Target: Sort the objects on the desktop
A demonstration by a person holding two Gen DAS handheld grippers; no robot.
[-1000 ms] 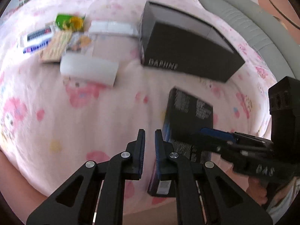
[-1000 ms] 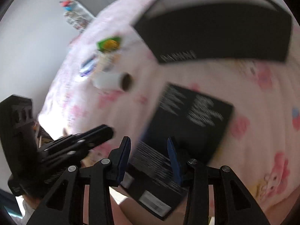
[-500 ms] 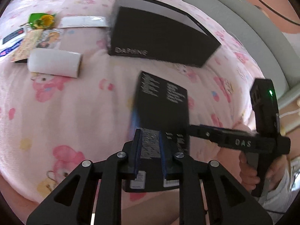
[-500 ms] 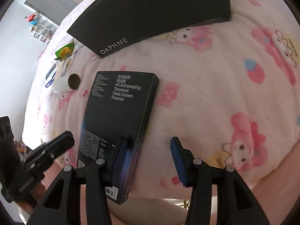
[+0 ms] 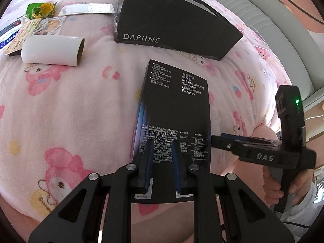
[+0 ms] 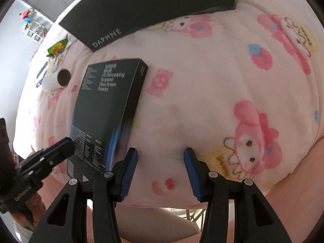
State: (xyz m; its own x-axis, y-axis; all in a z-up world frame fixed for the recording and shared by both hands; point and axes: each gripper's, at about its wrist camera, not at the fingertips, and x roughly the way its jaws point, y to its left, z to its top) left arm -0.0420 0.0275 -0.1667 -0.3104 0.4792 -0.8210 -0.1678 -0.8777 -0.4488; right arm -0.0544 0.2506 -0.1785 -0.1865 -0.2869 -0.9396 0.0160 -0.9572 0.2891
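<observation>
Centrally — screen protector box (image 5: pixel 176 109) reads "Tempered Glass"; shoebox (image 5: pixel 174 20) — "DAPHNE".

Left claw (image 5: pixel 163 151) hovers over the black screen protector box (image 5: pixel 176 109).

A pale pink blanket (image 5: pixel 81 109) printed with deeper pink bunny figures and small blue and yellow spots covers the surface. Between the black tongs with blue pads, the left gripper (image 5: pixel 163 151), lies a black screen protector box (image 5: pixel 176 109) with white lettering and a blue glow along its edge. Beyond it sits a black box (image 5: pixel 172 18) lettered DAPHNE in white; to the left, a white roll (image 5: pixel 50 49) with a brown core and a green and yellow packet (image 5: pixel 39 10).
</observation>
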